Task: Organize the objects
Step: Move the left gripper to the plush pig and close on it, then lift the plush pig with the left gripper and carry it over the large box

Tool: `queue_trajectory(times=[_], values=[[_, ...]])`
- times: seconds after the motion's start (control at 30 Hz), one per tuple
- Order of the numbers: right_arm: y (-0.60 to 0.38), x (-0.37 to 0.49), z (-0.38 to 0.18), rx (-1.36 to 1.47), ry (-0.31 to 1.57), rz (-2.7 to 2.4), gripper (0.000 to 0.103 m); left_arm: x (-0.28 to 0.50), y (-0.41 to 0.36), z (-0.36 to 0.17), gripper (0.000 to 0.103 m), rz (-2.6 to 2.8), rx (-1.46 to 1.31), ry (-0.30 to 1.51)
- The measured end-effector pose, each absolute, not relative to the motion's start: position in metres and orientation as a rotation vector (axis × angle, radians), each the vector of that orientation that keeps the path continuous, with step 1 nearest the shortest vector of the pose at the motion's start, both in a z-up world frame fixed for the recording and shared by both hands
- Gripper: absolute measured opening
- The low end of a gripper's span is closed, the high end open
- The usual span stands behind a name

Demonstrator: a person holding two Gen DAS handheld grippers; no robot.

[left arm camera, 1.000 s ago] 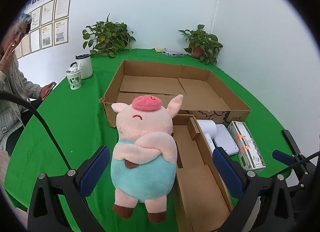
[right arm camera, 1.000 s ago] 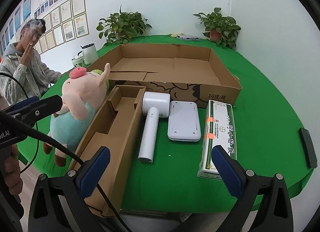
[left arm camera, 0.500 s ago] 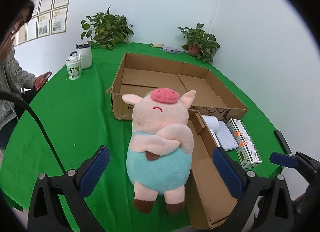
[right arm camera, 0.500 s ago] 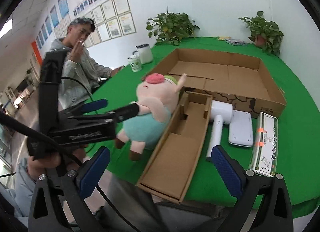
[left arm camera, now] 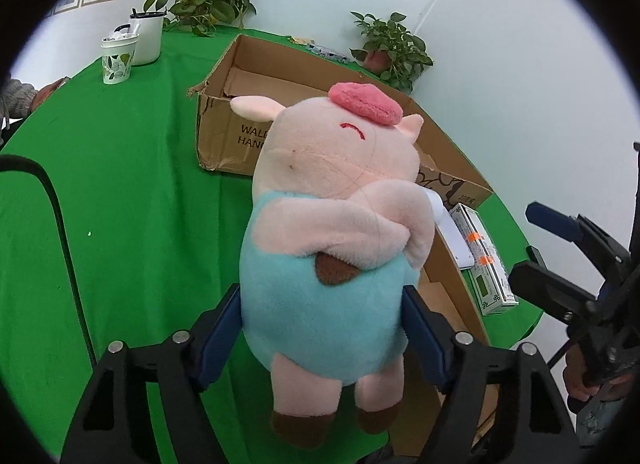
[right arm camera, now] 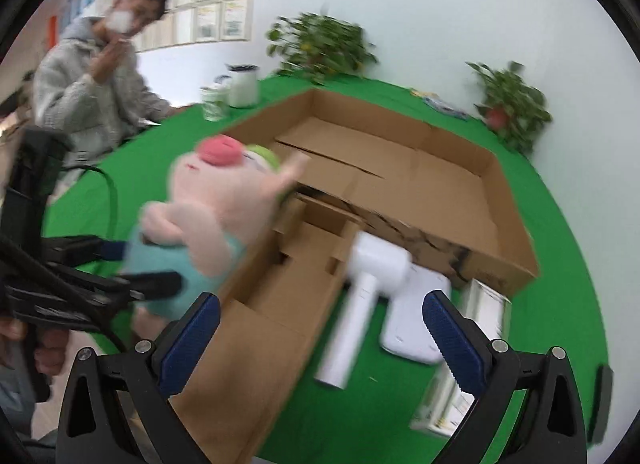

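Plush pig (left arm camera: 332, 232) sits between the blue pads of your left gripper (left arm camera: 322, 324), and the jaws are closing on its teal belly — the pads look to be touching the fabric on both sides, though how firmly they press I cannot tell. You take it low on the body, probably because the belly is the widest, softest part and gives the pads something to sink into. The pig's long axis runs away from the gripper: brown feet nearest you, pink cap and ears towards the far edge of the green table (left arm camera: 120, 192), head tipped slightly right, arms folded across the chest.

It stands at the near edge of the table, just left of the narrow cardboard tray (right arm camera: 280, 304) and in front of the big open carton (right arm camera: 440, 200), which looks like the likely place for it.

Your right gripper (right arm camera: 320, 328) hangs over the tray with its jaws wide and nothing between them — free, by my reading, for the white handheld device (right arm camera: 360, 304) or the long box (left arm camera: 486, 264) beside it.
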State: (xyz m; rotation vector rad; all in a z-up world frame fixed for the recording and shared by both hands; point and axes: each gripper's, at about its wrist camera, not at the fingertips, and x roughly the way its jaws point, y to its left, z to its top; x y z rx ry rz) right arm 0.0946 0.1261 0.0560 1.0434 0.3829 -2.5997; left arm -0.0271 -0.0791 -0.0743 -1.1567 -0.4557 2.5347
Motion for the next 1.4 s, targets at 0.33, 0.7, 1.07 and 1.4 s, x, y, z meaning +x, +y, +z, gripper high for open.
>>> queue_trajectory(times=[0.33,0.7,1.07,1.4], values=[[0.066,0.074,0.073,1.083,0.162,-2.299,0.102,0.012,-0.107,-0.065,0.057,2.598,-1.158,-0.536],[-0.031,0.074,0.043,1.311,0.059,-1.962,0.101,0.069,-0.136,-0.067,0.057,2.719,-1.19,-0.645],[-0.057,0.101,0.034,1.343,0.135,-2.023,0.088,0.071,-0.097,-0.048,0.053,2.797,-1.241,-0.435],[0.025,0.118,0.082,1.16,0.021,-2.205,0.075,0.041,-0.035,0.013,0.053,2.822,-1.08,-0.153]])
